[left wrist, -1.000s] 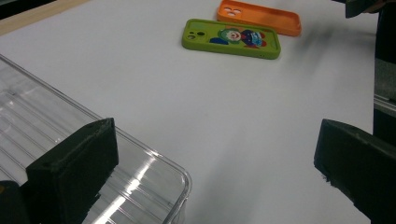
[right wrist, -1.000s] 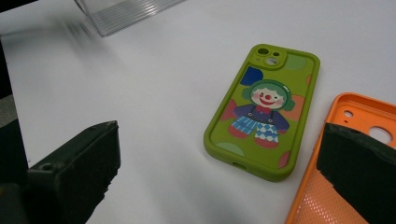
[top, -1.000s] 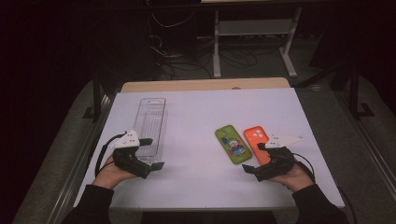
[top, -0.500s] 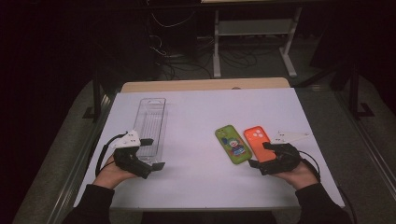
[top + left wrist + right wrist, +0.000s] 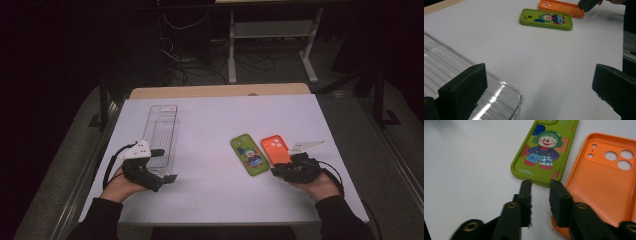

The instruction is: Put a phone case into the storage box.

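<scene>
While the left gripper (image 5: pixel 162 165) sits parked at the near end of the clear tray (image 5: pixel 162 131), the right gripper (image 5: pixel 280 170) is where things happen — its jaws have just been closing, from wide apart a second ago to a narrow gap now. In the right gripper view one jaw stands over the bare table between the two cases and the other over the near left edge of the orange case (image 5: pixel 604 190), so that side wall looks to be what they close on. I can't tell if the pads already press on it; a slit of table shows between them, and the view doesn't settle whether the wall is in there yet.

What that means: this looks like the start of a pick on the orange case, which lies open side up at the right of the table, just beside the green clown case (image 5: pixel 544 150) and apart from it. The green one lies flat just past the jaw tips, not touched. Nothing is lifted yet — both cases rest on the table.

The left jaws stand wide open in the left gripper view, one over the tray's corner, the other out over bare table (image 5: pixel 549 70), holding nothing.
</scene>
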The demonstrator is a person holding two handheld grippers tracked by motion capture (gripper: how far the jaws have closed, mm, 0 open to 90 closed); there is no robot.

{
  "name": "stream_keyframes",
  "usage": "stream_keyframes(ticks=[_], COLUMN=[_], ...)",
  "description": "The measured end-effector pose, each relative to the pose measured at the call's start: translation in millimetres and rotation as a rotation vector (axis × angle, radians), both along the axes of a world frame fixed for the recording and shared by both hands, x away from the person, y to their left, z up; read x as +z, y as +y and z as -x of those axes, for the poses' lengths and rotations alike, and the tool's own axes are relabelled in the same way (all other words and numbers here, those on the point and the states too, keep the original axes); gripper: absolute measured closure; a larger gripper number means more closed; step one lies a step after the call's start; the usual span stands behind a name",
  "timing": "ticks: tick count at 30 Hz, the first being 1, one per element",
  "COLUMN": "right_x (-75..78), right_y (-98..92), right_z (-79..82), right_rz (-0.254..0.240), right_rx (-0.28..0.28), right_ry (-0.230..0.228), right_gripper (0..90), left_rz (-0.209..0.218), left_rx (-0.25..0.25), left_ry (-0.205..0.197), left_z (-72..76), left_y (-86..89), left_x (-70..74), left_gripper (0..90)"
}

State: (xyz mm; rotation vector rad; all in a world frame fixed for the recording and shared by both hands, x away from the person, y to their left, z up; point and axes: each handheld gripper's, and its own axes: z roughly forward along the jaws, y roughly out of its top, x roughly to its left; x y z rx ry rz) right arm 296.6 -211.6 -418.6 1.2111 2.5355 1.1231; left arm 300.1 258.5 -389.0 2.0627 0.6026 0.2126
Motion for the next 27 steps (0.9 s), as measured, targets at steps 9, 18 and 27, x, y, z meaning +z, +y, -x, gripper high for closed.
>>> stream_keyframes(ticks=[9,18,27], right_x=[-9.6,-15.0,-14.7], right_y=[5.3,2.1,-10.4], right_z=[-3.7,-6.3,-10.1], right_rz=[0.071,0.098,0.13], right_rx=[0.012,-0.012,-0.06], right_ry=[0.05,0.072,0.048], right_gripper=[88.0,88.1,88.1], left_rz=[0.002,0.003,0.003], left_rx=[-0.005,0.001,-0.003], left_ry=[0.0,0.008,0.002], left_z=[0.1,0.5,0.3], left_y=[-0.4,-0.3,0.1], left_x=[-0.5,-0.9,-0.5], left_gripper=[0.0,0.0,0.0])
